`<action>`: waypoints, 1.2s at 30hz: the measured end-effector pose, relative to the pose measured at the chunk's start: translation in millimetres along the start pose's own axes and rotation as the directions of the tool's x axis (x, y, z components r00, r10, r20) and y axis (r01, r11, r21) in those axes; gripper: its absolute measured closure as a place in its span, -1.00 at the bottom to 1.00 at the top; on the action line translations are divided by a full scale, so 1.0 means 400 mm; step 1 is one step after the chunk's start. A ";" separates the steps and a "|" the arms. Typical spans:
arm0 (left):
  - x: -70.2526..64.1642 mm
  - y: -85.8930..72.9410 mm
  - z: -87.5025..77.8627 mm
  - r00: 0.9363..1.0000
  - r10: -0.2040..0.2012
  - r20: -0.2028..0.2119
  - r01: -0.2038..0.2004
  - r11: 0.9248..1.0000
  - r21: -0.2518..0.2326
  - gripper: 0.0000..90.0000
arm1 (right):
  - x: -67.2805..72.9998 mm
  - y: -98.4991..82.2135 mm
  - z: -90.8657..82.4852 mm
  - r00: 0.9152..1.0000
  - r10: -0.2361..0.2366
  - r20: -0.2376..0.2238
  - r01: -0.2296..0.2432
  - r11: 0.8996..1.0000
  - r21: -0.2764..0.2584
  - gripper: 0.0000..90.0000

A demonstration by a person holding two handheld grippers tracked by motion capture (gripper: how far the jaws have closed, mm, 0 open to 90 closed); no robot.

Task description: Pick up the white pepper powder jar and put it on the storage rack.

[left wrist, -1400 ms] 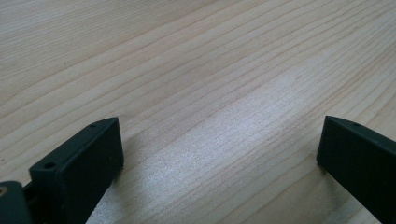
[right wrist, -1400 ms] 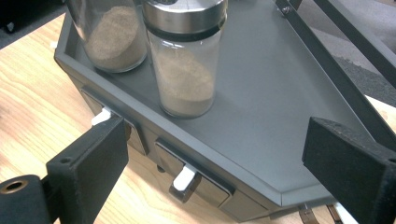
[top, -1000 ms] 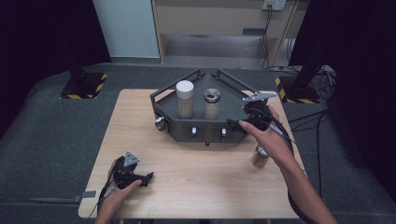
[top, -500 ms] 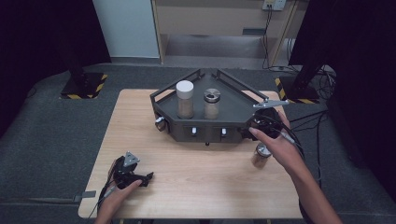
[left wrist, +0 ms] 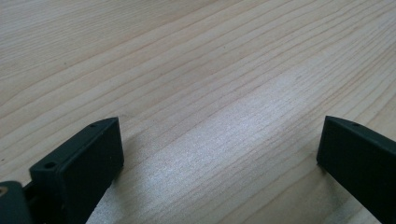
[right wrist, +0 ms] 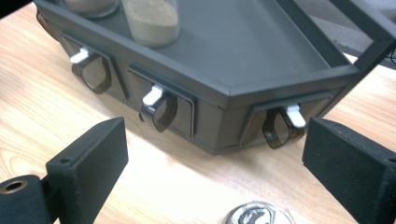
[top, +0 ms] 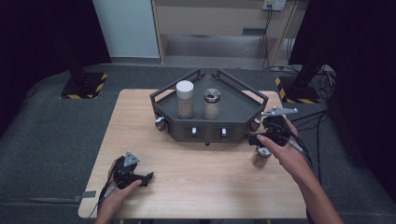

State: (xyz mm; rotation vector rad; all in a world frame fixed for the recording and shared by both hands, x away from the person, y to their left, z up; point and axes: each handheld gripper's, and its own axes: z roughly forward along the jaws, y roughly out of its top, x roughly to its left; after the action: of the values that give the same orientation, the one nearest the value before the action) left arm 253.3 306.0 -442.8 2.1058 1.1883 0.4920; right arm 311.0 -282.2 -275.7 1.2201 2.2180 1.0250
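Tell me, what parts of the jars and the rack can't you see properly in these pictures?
- Third jar, high view: the right gripper and hand cover its top.
- Same jar, right gripper view: bottom edge cuts it to a lid.
- Rack's two jars, right gripper view: tops cut off.
- Rack labels, high view: too small.
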 end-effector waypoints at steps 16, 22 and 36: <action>-0.001 0.000 0.000 1.000 -0.001 -0.002 0.001 1.000 0.000 -1.00 | -0.016 -0.052 -0.011 0.999 0.031 0.010 -0.031 1.000 0.006 -0.86; -0.001 0.000 0.000 1.000 -0.001 -0.002 0.001 1.000 0.000 -1.00 | -0.021 -0.066 -0.015 0.999 0.038 0.011 -0.038 0.999 0.010 -0.86; -0.001 0.000 0.000 1.000 -0.002 -0.002 0.002 1.000 0.000 -1.00 | -0.026 -0.104 -0.024 0.998 0.048 0.034 -0.048 0.999 0.013 -0.89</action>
State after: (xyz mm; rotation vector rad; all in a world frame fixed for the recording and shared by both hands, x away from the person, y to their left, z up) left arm 253.1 305.5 -442.8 2.1045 1.1914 0.4936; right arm 287.7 -309.4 -301.0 1.2930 2.1837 1.0008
